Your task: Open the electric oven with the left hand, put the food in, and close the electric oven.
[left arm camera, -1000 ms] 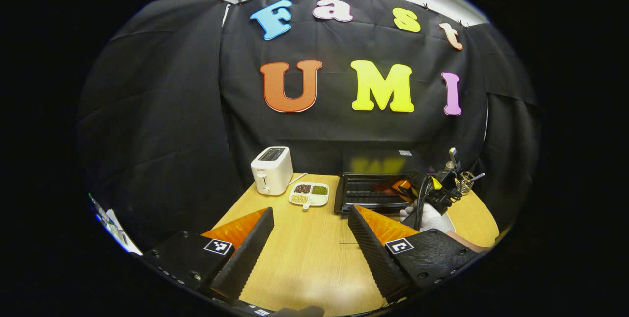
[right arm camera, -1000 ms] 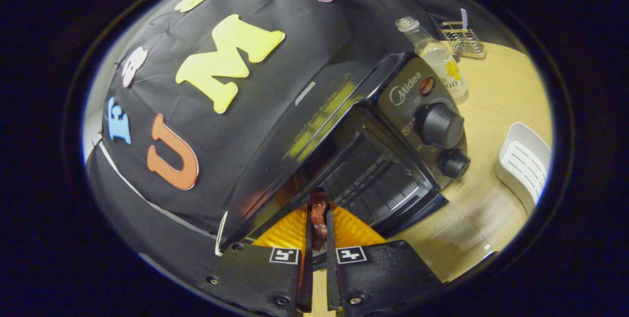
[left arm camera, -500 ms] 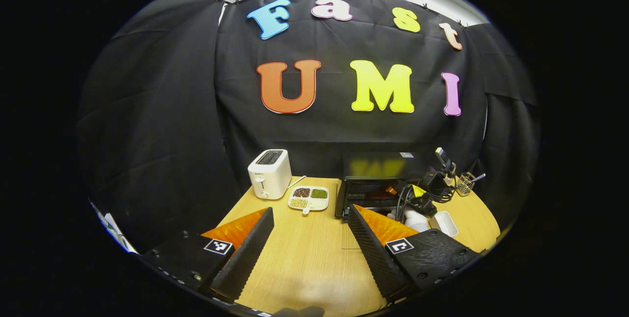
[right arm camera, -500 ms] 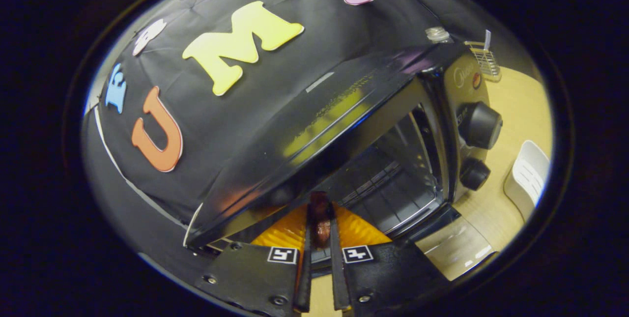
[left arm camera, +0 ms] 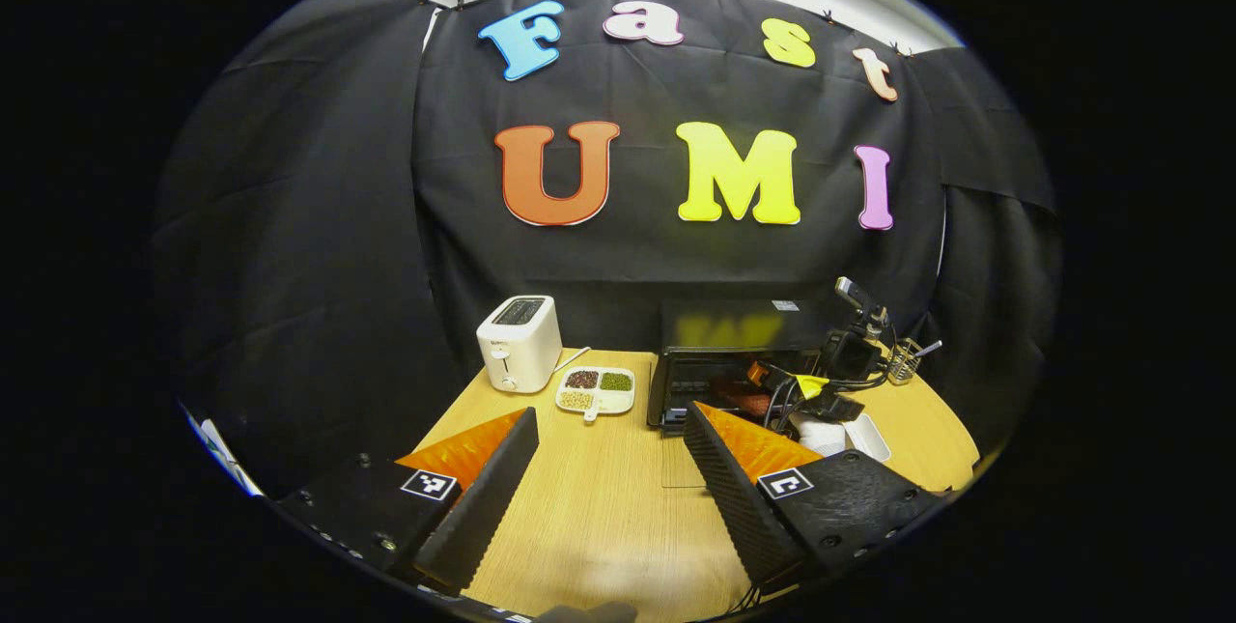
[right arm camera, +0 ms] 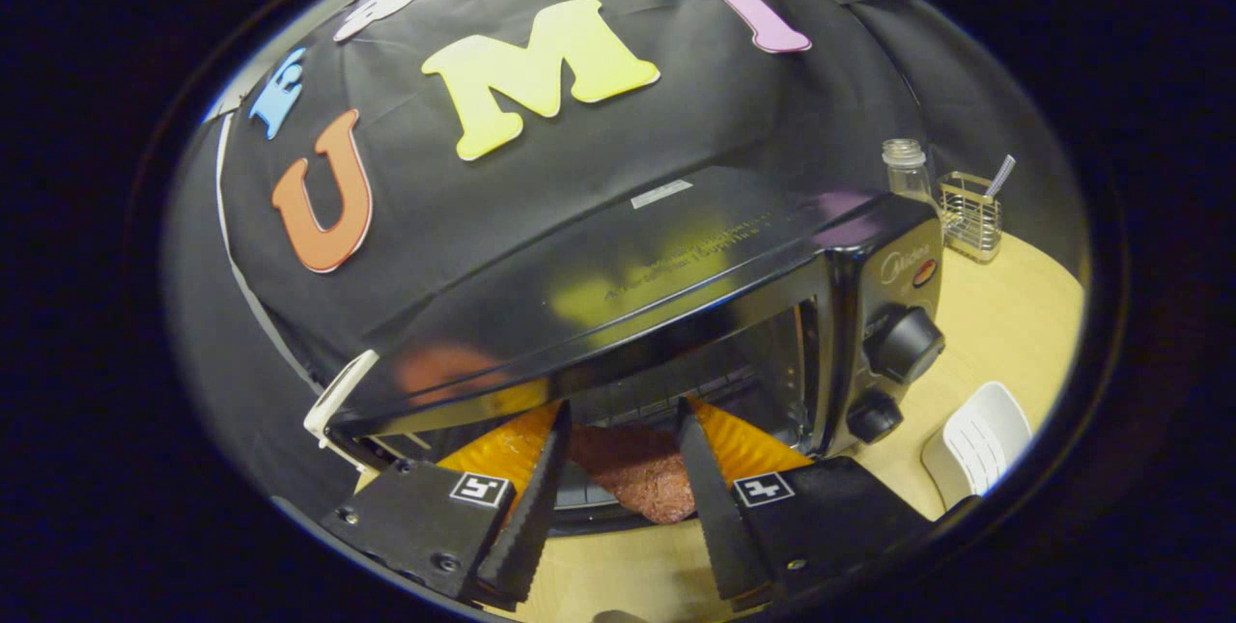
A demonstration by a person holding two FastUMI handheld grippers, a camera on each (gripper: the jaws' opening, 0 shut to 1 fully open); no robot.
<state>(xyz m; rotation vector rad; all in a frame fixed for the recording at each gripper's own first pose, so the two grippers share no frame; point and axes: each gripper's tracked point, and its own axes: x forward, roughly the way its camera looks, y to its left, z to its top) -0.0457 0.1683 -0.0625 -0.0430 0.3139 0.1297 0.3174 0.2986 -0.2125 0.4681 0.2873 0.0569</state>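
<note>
The black electric oven [right arm camera: 676, 256] stands open in front of my right gripper [right arm camera: 623, 409], which is open at its mouth. A reddish-brown slab of meat [right arm camera: 632, 486] lies flat between the spread fingers at the oven's front edge; whether it rests on the rack or the door I cannot tell. In the left gripper view, the oven [left arm camera: 734, 338] sits at the back right of the wooden table [left arm camera: 599, 507]. The right gripper [left arm camera: 772, 382] and a white-gloved hand [left arm camera: 821, 432] are at its opening. My left gripper [left arm camera: 608, 449] hangs open over the table, holding nothing.
A white toaster [left arm camera: 519, 343] and a divided dish of beans [left arm camera: 594, 389] stand left of the oven. On its right are two knobs [right arm camera: 903, 343], a clear bottle [right arm camera: 908, 169], a wire holder [right arm camera: 970, 203] and a white slotted dish [right arm camera: 975, 439].
My right gripper has levelled out and opened, letting go of the meat, which now lies flat at the oven's mouth. The left gripper has drifted back slightly.
</note>
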